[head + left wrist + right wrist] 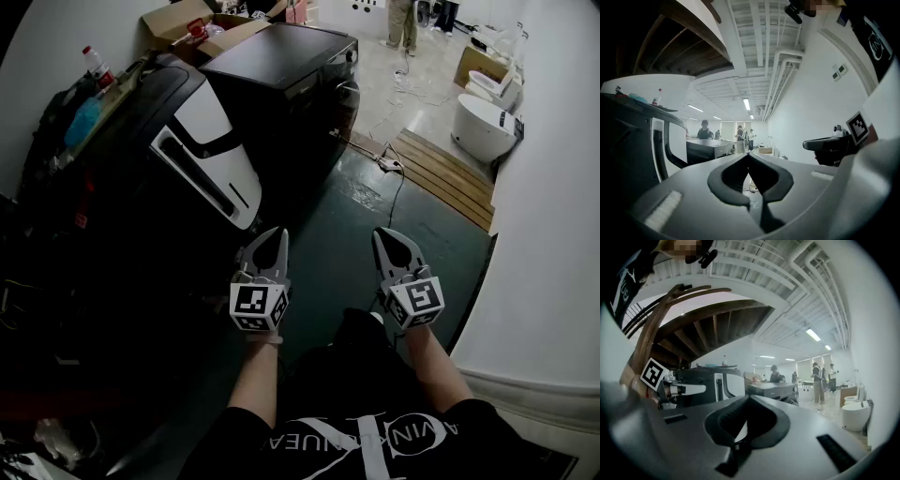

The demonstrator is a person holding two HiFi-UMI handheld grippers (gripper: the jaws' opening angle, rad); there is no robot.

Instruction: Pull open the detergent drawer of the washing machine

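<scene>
Left claw [278, 234] and right claw [382, 234], both clenched empty.
They point level over the dark floor [349, 202], near the washing machine [211, 122], to its right.

Appliance test hall — washers [202, 141], toilets [485, 128], cardboard boxes [173, 21]

I am counting two grippers, left gripper [281, 232] and right gripper [381, 233]; two dark machines [122, 178] [281, 61] standing left of their jaws, two white toilets [483, 127] [489, 84] sitting right.

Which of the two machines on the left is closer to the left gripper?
The machine with the white front panel, just beyond the left gripper; the all-black machine stands farther back.
</scene>
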